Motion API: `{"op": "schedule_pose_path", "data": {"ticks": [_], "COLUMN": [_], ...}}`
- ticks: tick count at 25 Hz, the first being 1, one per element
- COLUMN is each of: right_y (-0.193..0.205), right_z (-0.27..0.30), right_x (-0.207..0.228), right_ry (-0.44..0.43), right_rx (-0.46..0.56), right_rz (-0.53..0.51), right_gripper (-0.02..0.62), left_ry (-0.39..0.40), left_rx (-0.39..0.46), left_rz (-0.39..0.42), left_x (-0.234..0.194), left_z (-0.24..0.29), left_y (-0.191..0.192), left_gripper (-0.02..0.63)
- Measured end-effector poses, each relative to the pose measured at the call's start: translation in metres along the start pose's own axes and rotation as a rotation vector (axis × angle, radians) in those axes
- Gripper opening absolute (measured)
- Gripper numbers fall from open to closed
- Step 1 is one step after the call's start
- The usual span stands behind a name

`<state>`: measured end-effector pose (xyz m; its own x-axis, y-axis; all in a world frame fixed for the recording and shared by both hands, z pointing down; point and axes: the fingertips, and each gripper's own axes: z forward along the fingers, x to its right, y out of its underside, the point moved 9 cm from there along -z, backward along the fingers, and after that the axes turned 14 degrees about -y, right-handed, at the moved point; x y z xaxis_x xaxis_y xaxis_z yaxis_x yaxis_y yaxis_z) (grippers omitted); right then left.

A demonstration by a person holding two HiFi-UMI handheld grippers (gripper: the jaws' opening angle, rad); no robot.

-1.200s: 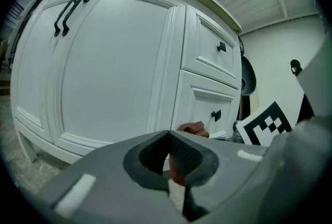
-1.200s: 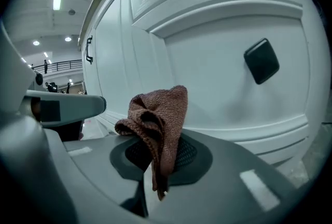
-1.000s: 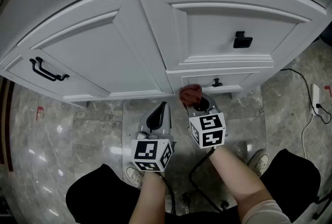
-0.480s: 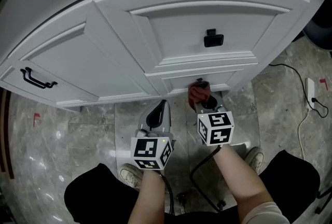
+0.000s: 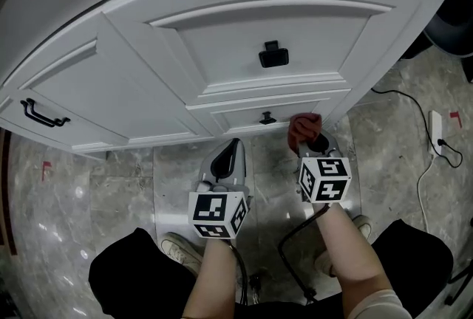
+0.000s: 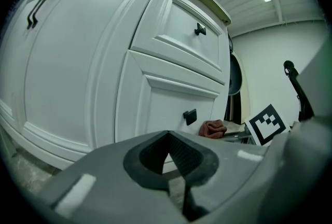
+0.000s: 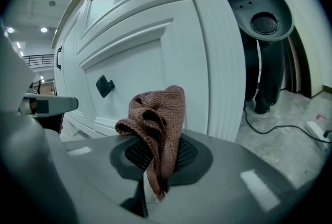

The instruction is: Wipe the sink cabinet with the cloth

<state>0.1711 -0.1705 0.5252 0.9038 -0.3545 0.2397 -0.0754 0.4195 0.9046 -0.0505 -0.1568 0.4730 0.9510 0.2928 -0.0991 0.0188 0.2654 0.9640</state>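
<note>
The white sink cabinet (image 5: 259, 22) curves across the top of the head view. My right gripper (image 5: 309, 140) is shut on a bunched reddish-brown cloth (image 5: 303, 125), which is held at the lower drawer front, right of its small black knob (image 5: 267, 118). In the right gripper view the cloth (image 7: 158, 114) sticks up from between that gripper's (image 7: 153, 168) jaws, close to the cabinet's (image 7: 155, 36) corner post. My left gripper (image 5: 230, 145) is shut with nothing in it and hangs over the floor, short of the cabinet. The left gripper (image 6: 168, 163) view shows the cloth (image 6: 211, 128) off to the right.
On the upper drawer is a square black knob (image 5: 273, 56), and on the left door a black bar handle (image 5: 41, 113). A cable (image 5: 414, 100) and a power strip (image 5: 436, 134) lie on the marble floor at right. A dark stand (image 7: 264, 21) is beside the cabinet's right end. The person's shoe (image 5: 177, 247) is below.
My right gripper has carried the cloth to the right along the lower drawer front, from left of the small knob to right of it. The left gripper has stayed put.
</note>
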Motion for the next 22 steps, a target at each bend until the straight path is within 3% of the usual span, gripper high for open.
{"op": "schedule_pose_path", "data": {"ticks": [7,14,18,22], "right_y": [0.0,0.002,-0.009,-0.032], "right_z": [-0.012,-0.031,-0.051,-0.068], "right_x": [0.018,0.035,0.021,-0.013], "right_ry": [0.036,0.108,0.09,0.048], "right_rx": [-0.003,-0.022,0.036,0.103], "right_rz": [0.007,0.061,0.053,-0.019], "right_gripper": [0.083,0.075,0.077,0.078], "left_ry": [0.027,0.001,-0.011,-0.012], "left_rx": [-0.011,0.002,0.034,0.096], "left_rz": [0.007,-0.008,0.017,0.003], "left_x": [0.024,0.021,0.021,0.023], "left_z": [0.008,0.003,-0.012,-0.035], "left_y": [0.008,0.001,-0.011,-0.034], "left_gripper": [0.0,0.0,0.0,0.0]}}
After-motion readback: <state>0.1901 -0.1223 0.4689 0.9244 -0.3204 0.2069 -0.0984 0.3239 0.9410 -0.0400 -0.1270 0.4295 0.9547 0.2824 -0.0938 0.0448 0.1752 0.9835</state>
